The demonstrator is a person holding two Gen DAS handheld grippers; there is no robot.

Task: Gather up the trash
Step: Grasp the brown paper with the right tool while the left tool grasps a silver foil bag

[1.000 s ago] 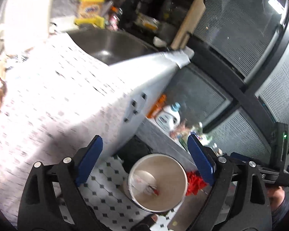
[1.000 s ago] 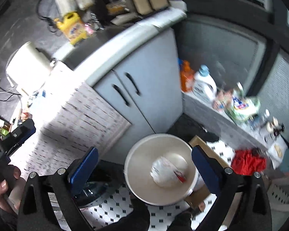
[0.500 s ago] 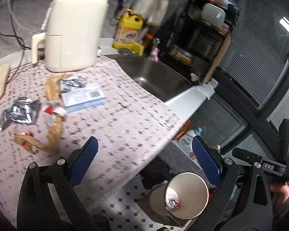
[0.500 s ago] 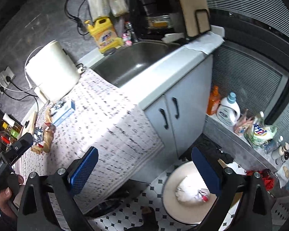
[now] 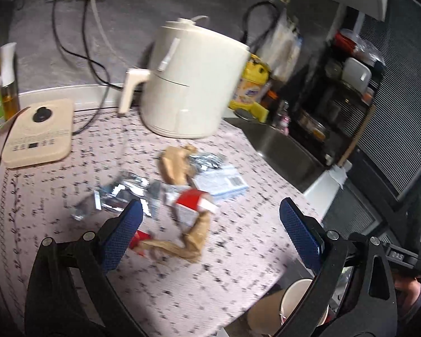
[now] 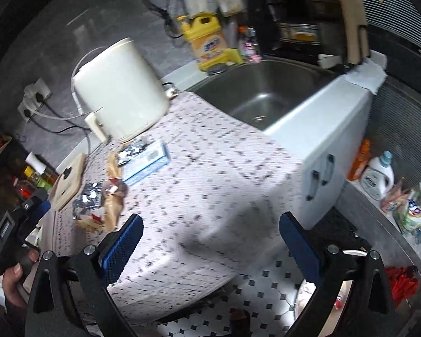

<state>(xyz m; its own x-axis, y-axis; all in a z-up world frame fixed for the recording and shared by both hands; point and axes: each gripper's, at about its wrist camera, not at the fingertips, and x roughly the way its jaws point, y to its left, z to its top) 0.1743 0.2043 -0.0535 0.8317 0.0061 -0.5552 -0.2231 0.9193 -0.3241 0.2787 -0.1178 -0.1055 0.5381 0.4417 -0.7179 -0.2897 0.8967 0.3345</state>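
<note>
Trash lies in a heap on the patterned tablecloth [image 5: 233, 255]: crumpled brown paper [image 5: 179, 247], a red and white carton [image 5: 193, 205], silver foil wrappers [image 5: 118, 193] and a flat blue and white box [image 5: 221, 182]. My left gripper [image 5: 210, 233] hovers over the heap, wide open with nothing between its blue pads. My right gripper [image 6: 210, 241] is open and empty too, above the cloth's hanging edge, with the heap [image 6: 103, 205] off to its left. The beige trash bin [image 5: 300, 303] stands on the floor at the lower right; its rim [image 6: 303, 295] shows behind my right finger.
A cream air fryer [image 5: 193, 84] stands behind the trash, a beige scale [image 5: 39, 134] to its left. Beyond are a yellow detergent jug [image 6: 207, 42], a steel sink [image 6: 263, 95] and white cabinet doors [image 6: 322, 174]. Bottles [image 6: 379, 174] line a low ledge.
Both grippers swung up and left, away from the floor bin towards the table. The trash heap came into the left wrist view; the bin slid to the lower right corner.
</note>
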